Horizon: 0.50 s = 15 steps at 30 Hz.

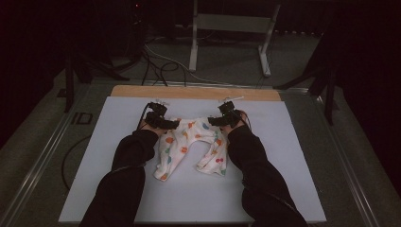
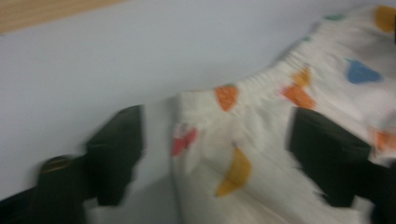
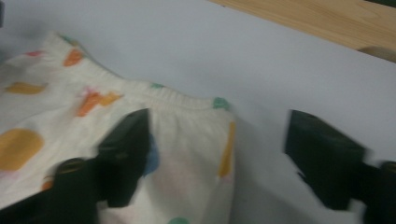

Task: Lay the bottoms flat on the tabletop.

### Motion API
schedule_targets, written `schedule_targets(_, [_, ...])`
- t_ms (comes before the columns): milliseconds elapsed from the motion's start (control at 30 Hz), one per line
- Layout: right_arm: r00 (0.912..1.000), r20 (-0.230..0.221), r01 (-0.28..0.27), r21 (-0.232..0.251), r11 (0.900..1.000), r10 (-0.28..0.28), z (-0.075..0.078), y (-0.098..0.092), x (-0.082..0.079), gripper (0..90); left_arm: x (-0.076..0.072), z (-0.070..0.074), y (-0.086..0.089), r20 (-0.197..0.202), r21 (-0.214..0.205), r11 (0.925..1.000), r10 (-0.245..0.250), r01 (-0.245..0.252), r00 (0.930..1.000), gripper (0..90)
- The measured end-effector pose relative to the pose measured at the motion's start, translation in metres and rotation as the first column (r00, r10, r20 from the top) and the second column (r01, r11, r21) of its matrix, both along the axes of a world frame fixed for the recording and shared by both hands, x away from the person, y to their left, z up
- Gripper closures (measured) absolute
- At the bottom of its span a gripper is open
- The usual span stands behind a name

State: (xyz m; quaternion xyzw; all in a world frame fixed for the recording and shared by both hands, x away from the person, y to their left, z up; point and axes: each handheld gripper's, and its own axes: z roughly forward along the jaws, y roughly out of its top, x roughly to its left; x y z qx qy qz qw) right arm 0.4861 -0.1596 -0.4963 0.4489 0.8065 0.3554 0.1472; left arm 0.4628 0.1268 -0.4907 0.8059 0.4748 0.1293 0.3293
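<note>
A flat, matte white counter (image 1: 283, 156) with a wooden strip along its far edge fills mid-frame. At its centre lie soft cream pants (image 1: 189, 146), printed with coloured shapes, ribbed elastic waistband uppermost. The left hand-held gripper (image 1: 163, 124) and right hand-held gripper (image 1: 218, 121) sit at the waistband corners, black blocky jaws spread, cloth between them unpinched.

room: dark | floor (image 1: 227, 56): grey, cables (image 1: 158, 64) | white frame stand (image 1: 231, 28) behind table | possibly tripod legs (image 1: 326, 80) right

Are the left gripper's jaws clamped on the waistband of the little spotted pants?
Apart. In the left gripper view the left gripper stands open, its jaws wide on either side of the pants corner, with a gap between each jaw and the waistband.
</note>
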Motion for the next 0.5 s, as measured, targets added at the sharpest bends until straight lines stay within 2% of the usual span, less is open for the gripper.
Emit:
schedule_targets(33, [1.0, 0.0, 0.003, -0.001, 1.0, -0.003, 0.001, 0.0, -0.001, 18.8, -0.001, 0.001, 0.0, 0.011, 0.002, 1.0, 0.002, -0.002, 0.9999, 13.5])
schedule_targets(67, [1.0, 0.001, -0.001, 0.008, 1.0, 0.001, 0.002, -0.001, -0.002, 16.4, -0.002, 0.002, 0.0, 0.018, -0.015, 0.9999, 0.002, -0.002, 0.9998, 13.4])
schedule_targets(100, [1.0, 0.004, 0.002, 0.02, 0.9998, -0.002, 0.003, -0.002, -0.004, 14.0, -0.004, 0.003, 0.001, 0.014, -0.031, 0.9995, -0.007, 0.007, 0.9999, 11.2])
schedule_targets(167, [0.9999, 0.005, -0.011, 0.022, 0.9997, 0.011, 0.006, -0.004, -0.008, 13.8, -0.005, 0.005, 0.001, 0.01, -0.038, 0.9991, -0.02, 0.021, 0.9997, 4.9])
schedule_targets(500, [0.9994, 0.027, -0.023, 0.025, 0.9994, 0.022, 0.02, -0.015, -0.023, 13.8, -0.023, 0.018, 0.005, 0.021, -0.085, 0.9934, -0.075, 0.077, 0.9969, 2.7])
